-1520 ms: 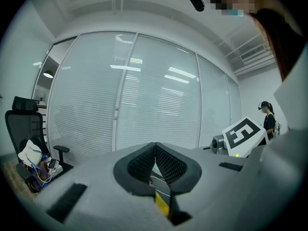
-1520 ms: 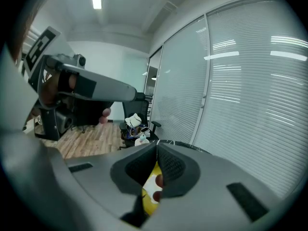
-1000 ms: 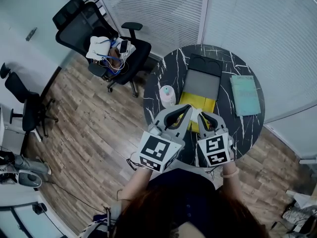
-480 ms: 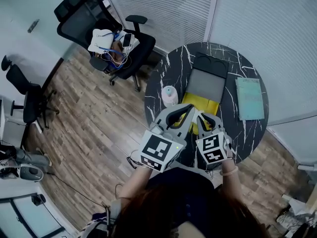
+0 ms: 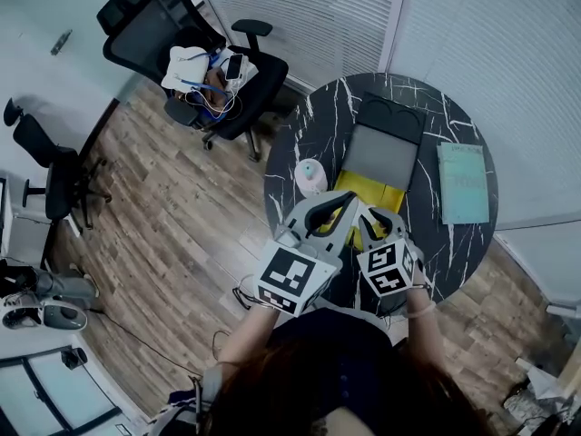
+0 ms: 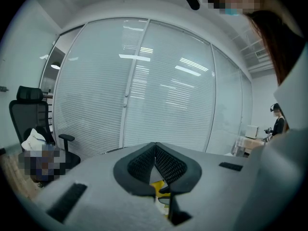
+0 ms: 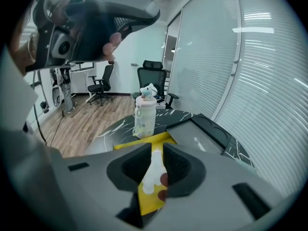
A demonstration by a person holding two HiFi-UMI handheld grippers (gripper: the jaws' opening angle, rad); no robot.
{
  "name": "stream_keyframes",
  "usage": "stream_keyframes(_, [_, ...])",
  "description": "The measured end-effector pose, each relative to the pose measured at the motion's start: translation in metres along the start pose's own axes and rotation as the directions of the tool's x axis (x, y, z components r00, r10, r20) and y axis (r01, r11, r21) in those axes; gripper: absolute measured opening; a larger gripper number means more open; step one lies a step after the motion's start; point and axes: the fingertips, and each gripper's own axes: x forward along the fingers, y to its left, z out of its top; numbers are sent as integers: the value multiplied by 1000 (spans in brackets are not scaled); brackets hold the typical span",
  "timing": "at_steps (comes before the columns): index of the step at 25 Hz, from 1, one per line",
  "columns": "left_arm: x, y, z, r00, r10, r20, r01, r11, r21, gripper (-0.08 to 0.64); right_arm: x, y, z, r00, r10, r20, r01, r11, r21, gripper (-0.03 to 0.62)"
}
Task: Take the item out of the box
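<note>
One yellow pack [image 5: 370,189] to fetch: flat on the table [image 5: 318,125], long axis running straight away from the person, far end touching the near edge of the grey box [image 5: 381,153]. Cannot tell whether that end is tucked inside the box or merely butts against it. Near end directly under the right gripper [image 5: 377,218], whose jaws stand a narrow gap apart and point along the pack's length. Through that gap in the right gripper view, yellow with a white printed figure [image 7: 153,170], seemingly lying below the jaws and not pinched between them. So: nothing held on the right, by the look of it, and a short drop onto the pack's near end before closing. Left gripper [image 5: 345,200] just beside, over the pack's left edge, jaw tips pressed together with nothing between them in the left gripper view [image 6: 155,146], only a scrap of yellow showing beneath. Right side plainly the nearer and better lined up; likely pull is back toward the person, along the long axis, away from the box. Bottle [image 5: 310,174] close by on the left, near the pack's left edge, worth minding on that side.
</note>
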Motion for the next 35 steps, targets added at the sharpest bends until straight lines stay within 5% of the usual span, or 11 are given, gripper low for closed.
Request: stream_keyframes(35, [16, 14, -37, 995, 17, -101, -23, 998, -59, 26, 83, 17, -69, 978, 86, -192, -88, 996, -3, 83])
